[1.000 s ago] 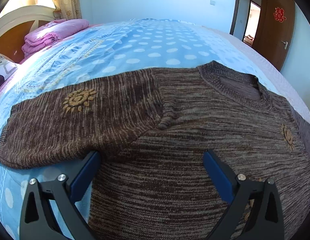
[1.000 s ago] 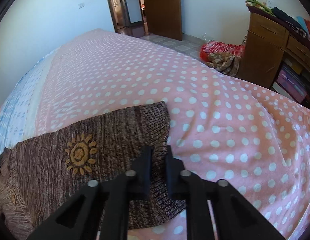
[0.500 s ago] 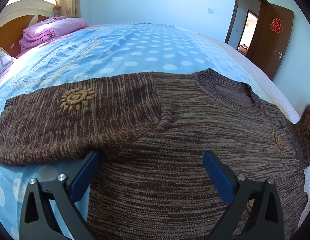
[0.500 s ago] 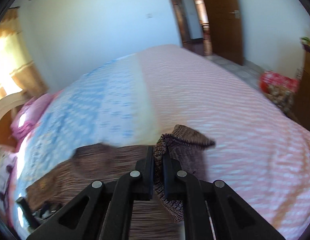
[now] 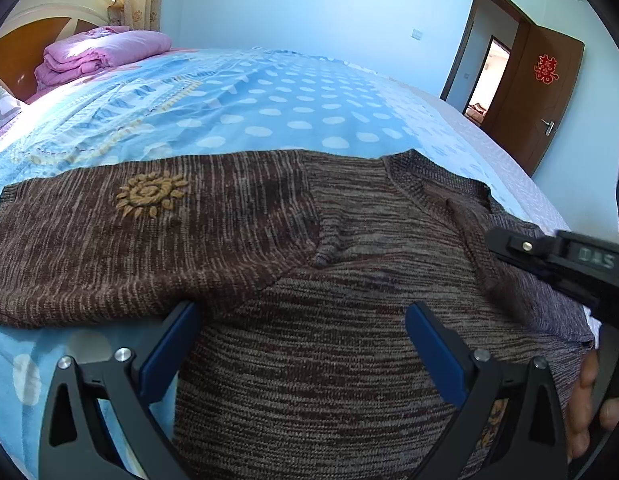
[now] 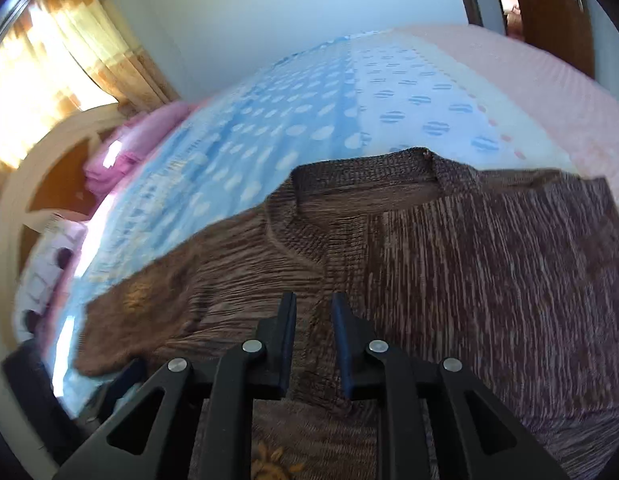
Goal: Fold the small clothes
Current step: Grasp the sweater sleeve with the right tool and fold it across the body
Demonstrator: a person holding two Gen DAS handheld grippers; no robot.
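Hovering low over the sweater (image 6: 489,264), the right claw (image 6: 313,320) tilts downward, opening.

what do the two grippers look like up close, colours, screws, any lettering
Both are black plastic frames with triangular cut-outs and round silver screws at the joints. The left gripper has flat blue pads on the fingers. The right gripper has dark blue-edged fingers; seen from the left wrist view, its black body carries pale embossed lettering, too distorted to read.
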